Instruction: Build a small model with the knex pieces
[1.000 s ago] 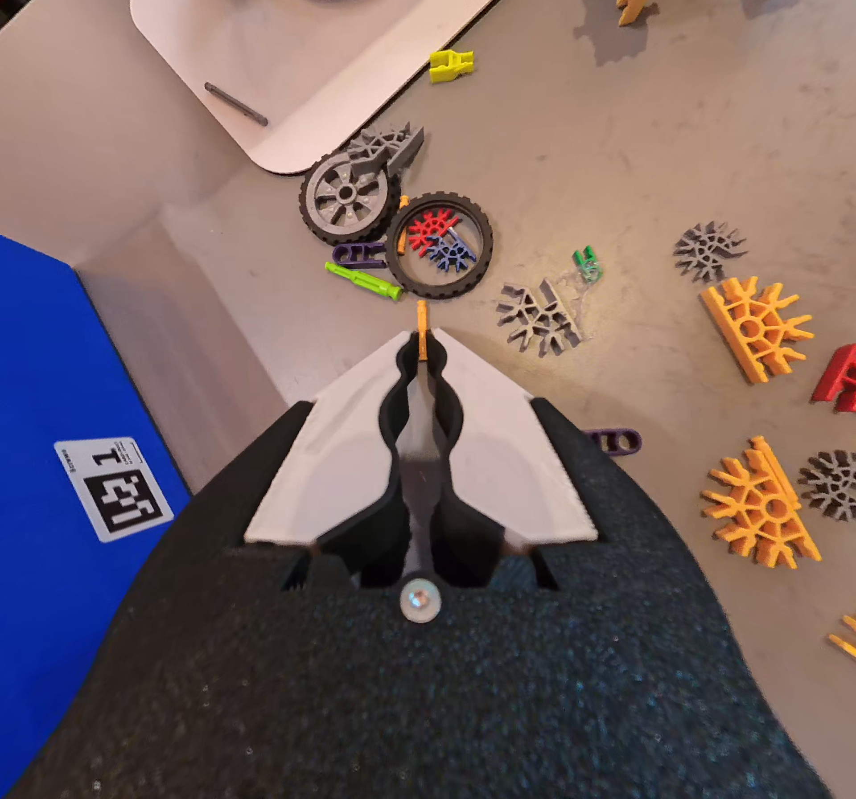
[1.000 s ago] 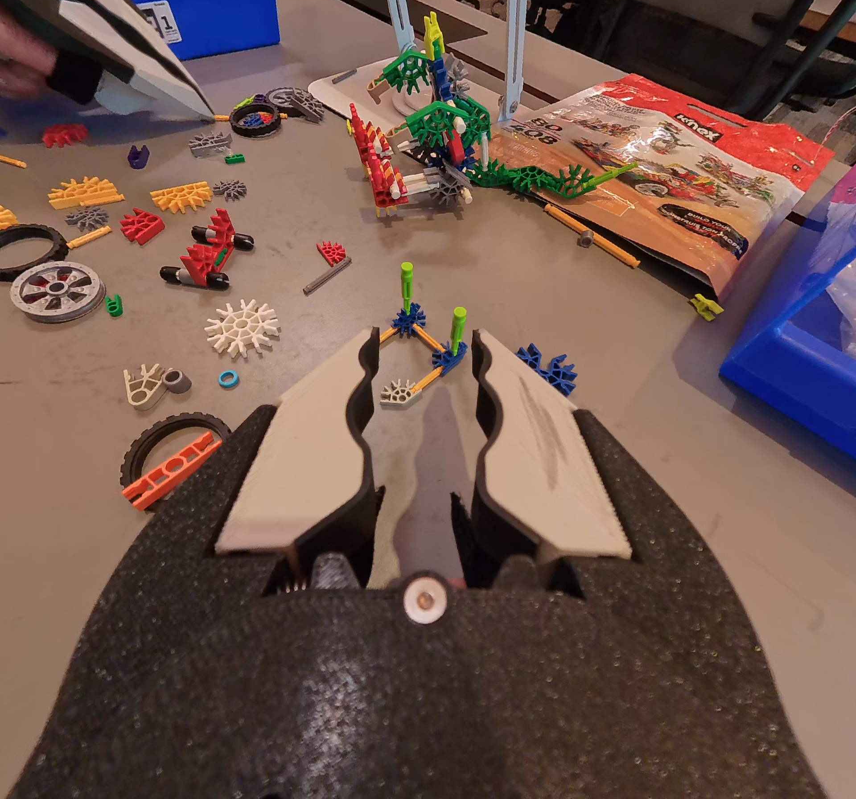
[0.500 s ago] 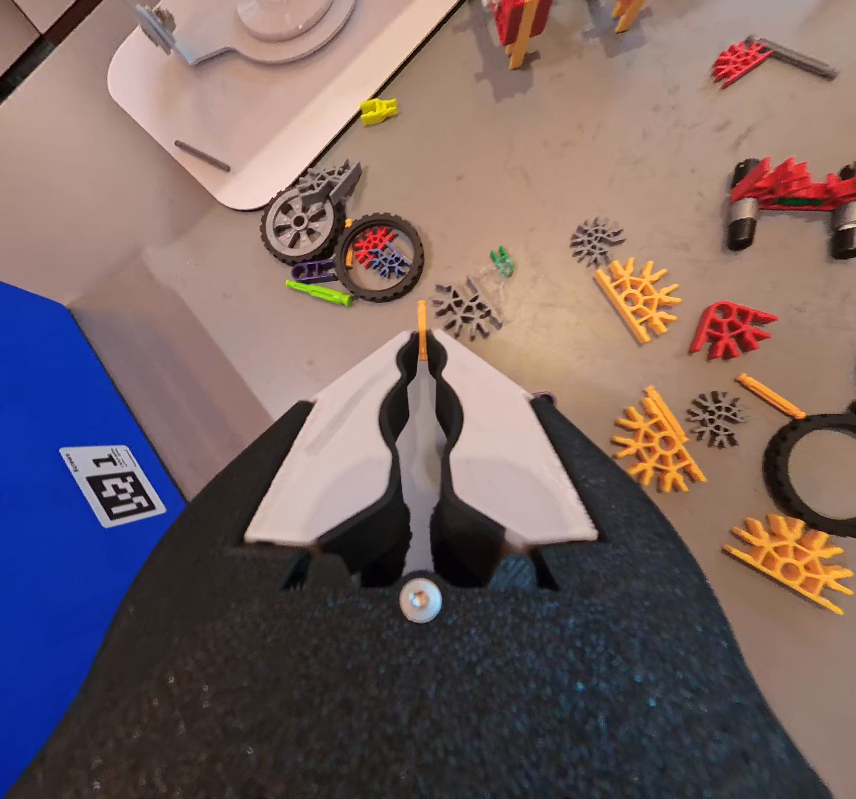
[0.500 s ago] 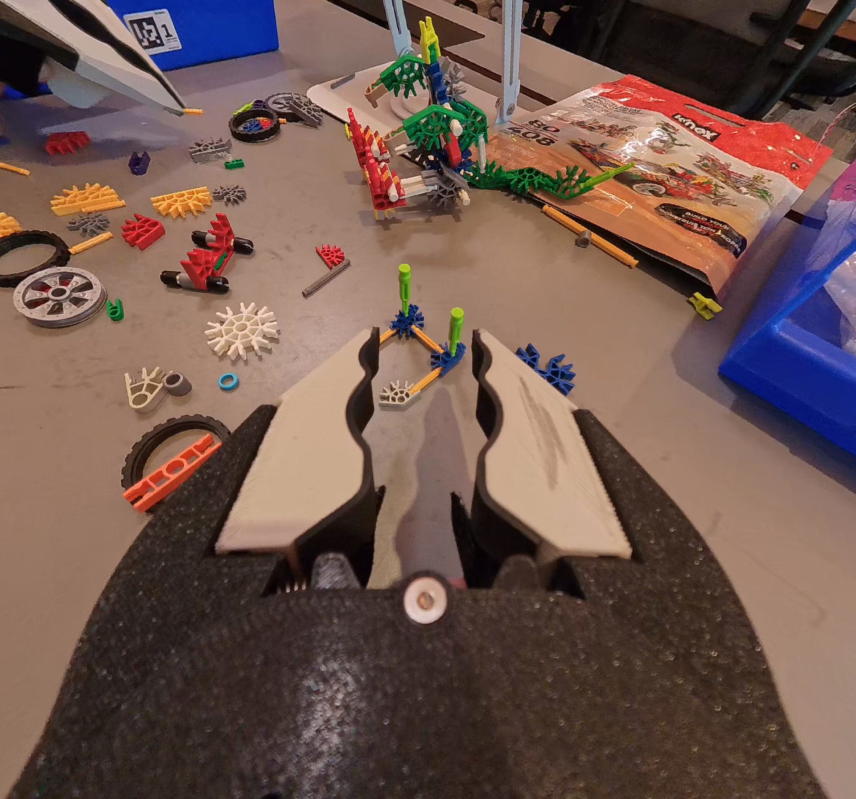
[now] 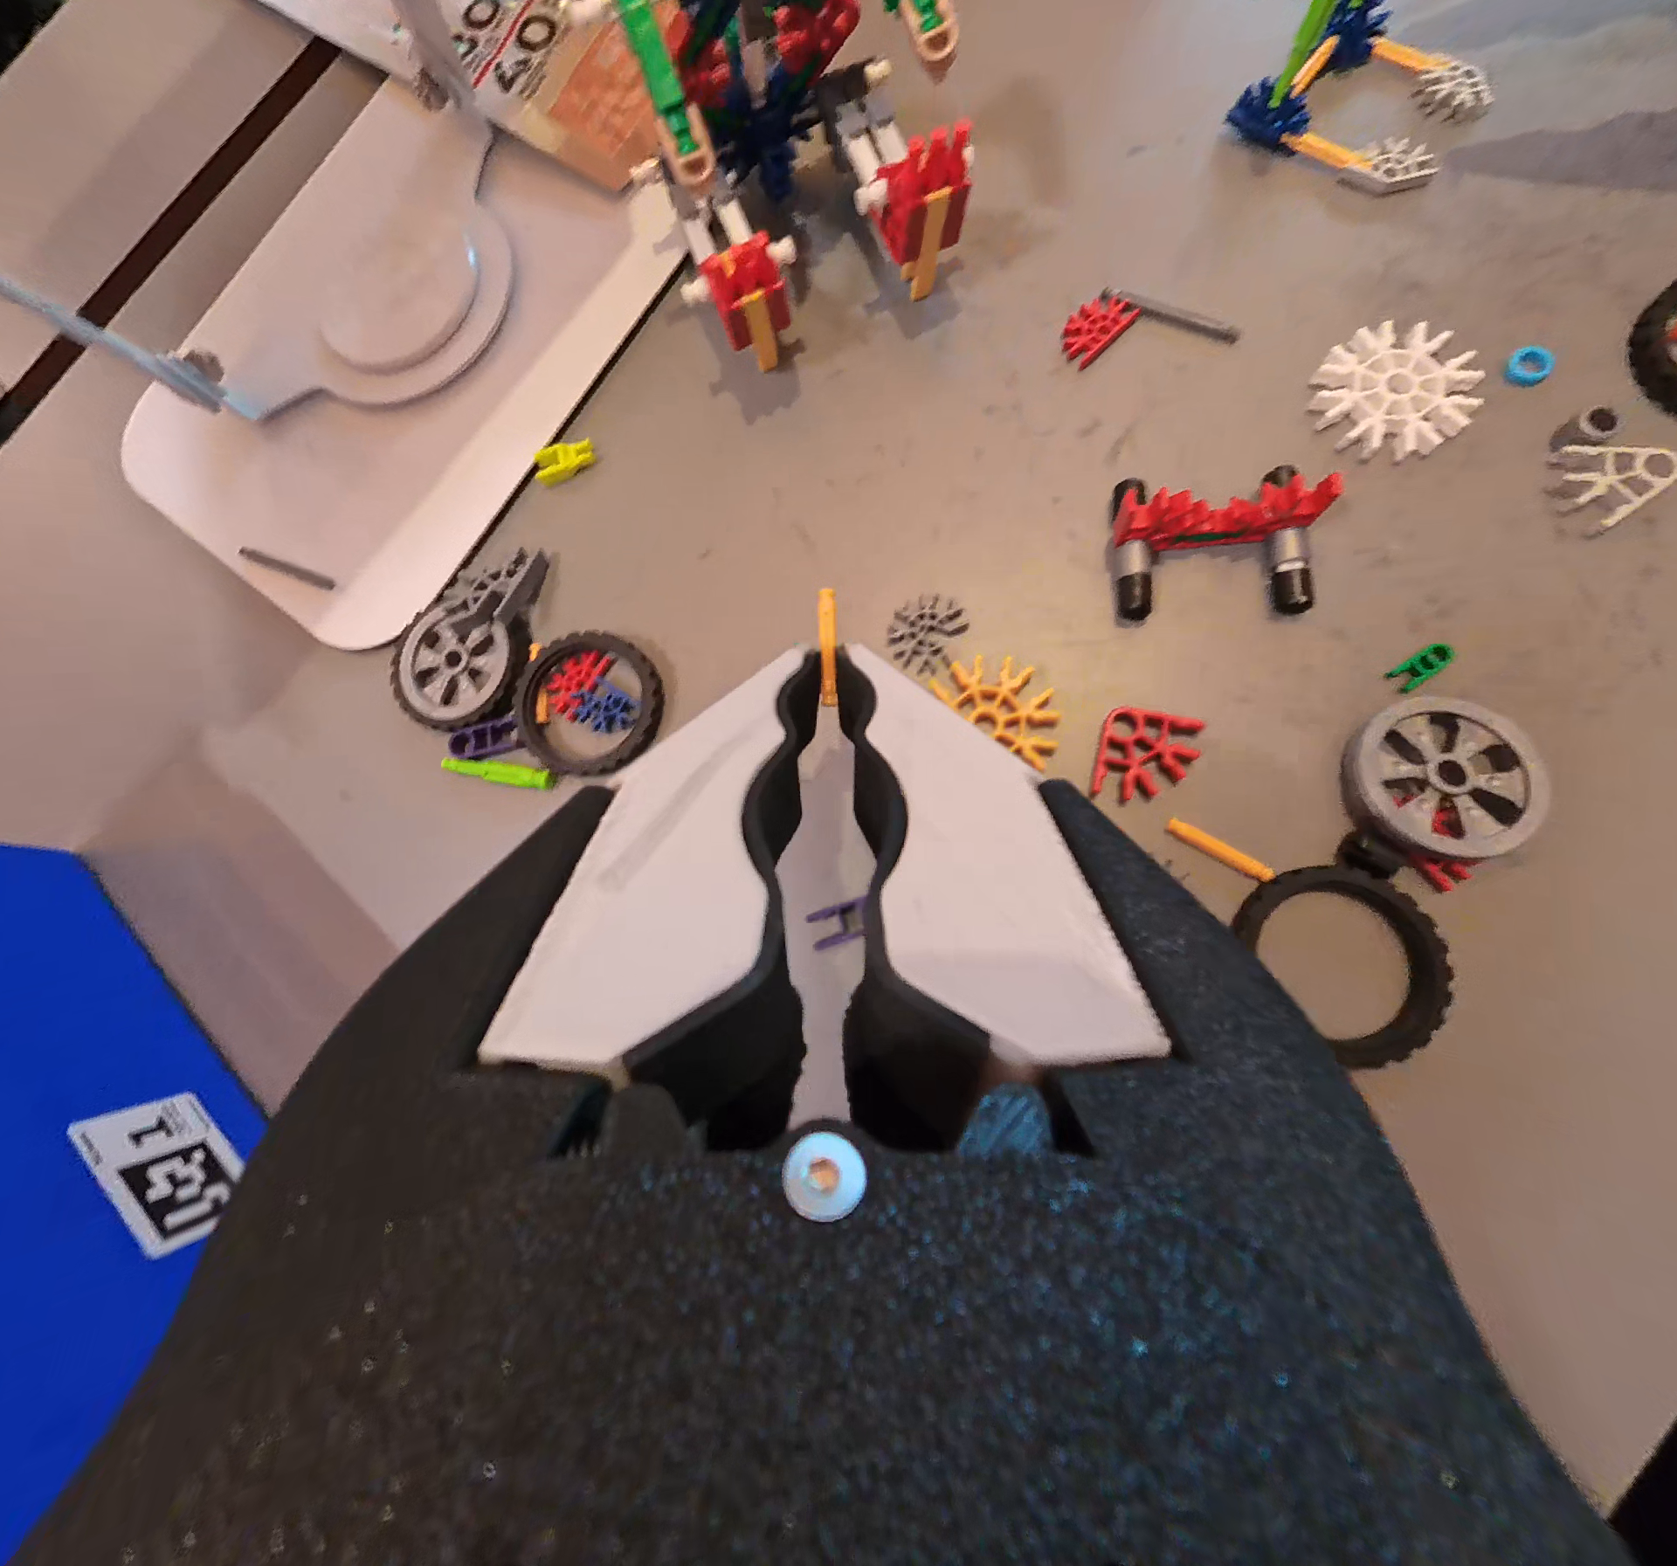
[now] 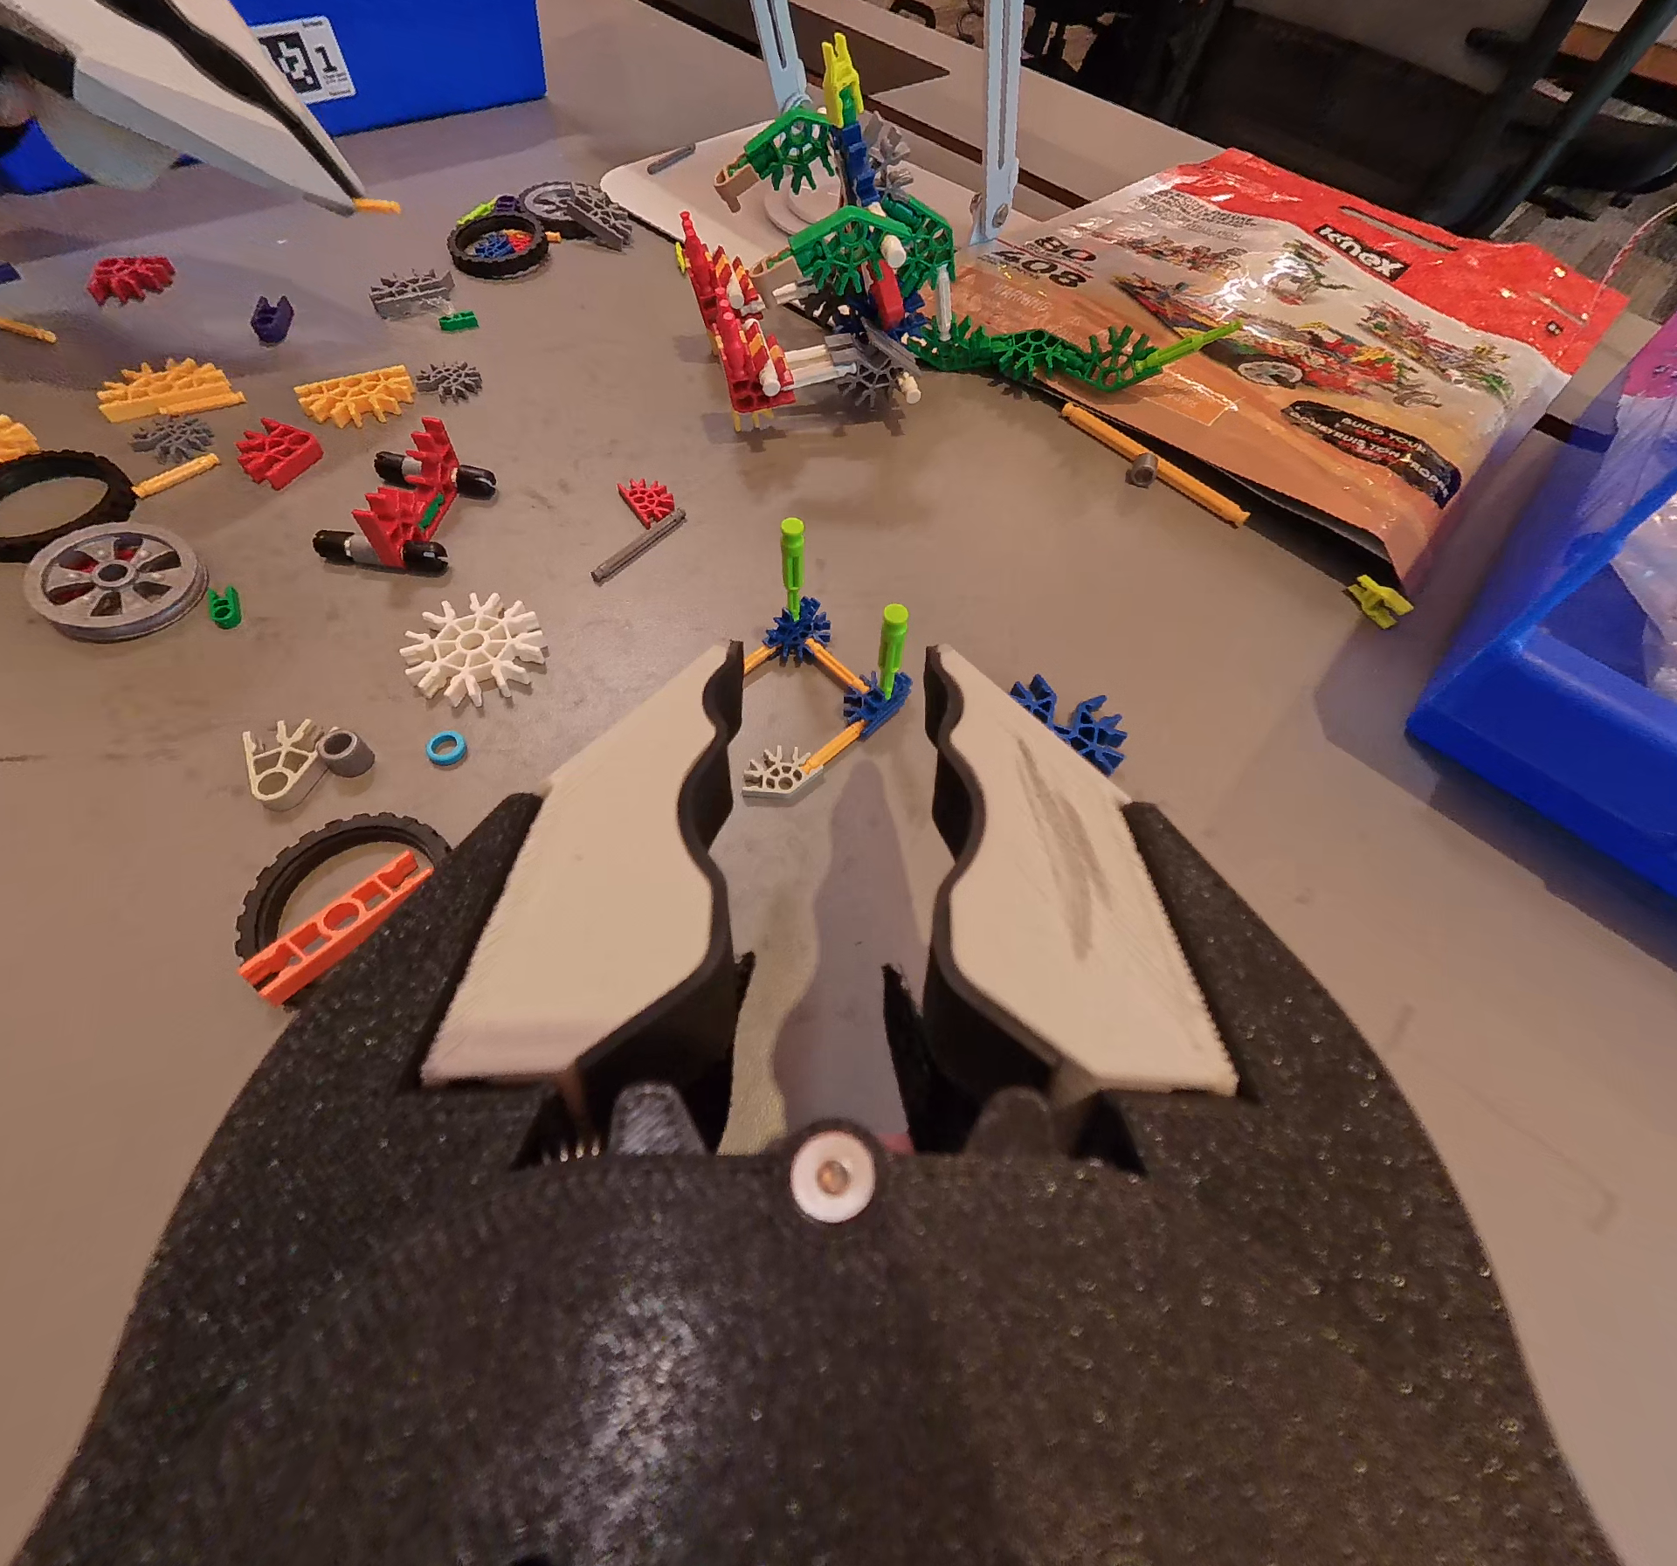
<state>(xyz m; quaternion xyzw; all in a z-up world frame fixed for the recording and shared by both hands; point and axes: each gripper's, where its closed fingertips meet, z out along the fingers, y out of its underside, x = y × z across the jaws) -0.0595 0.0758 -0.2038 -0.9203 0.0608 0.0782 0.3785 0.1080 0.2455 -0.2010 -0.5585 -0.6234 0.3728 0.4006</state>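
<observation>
Two grippers: left gripper (image 5: 826, 660) pinches an orange rod (image 5: 826, 629) above the tabletop (image 5: 817, 470); right gripper (image 6: 830, 678) gapes wide around a blue-and-orange frame (image 6: 830, 688).

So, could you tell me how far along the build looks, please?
Done: a small frame of blue connectors, orange and green rods stands before the open right gripper. In hand: the left gripper is shut on an orange rod. Left: many loose pieces, like the white connector.

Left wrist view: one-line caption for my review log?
Left tool shut on a short orange rod, held above a grey table strewn with construction-toy parts.
</observation>
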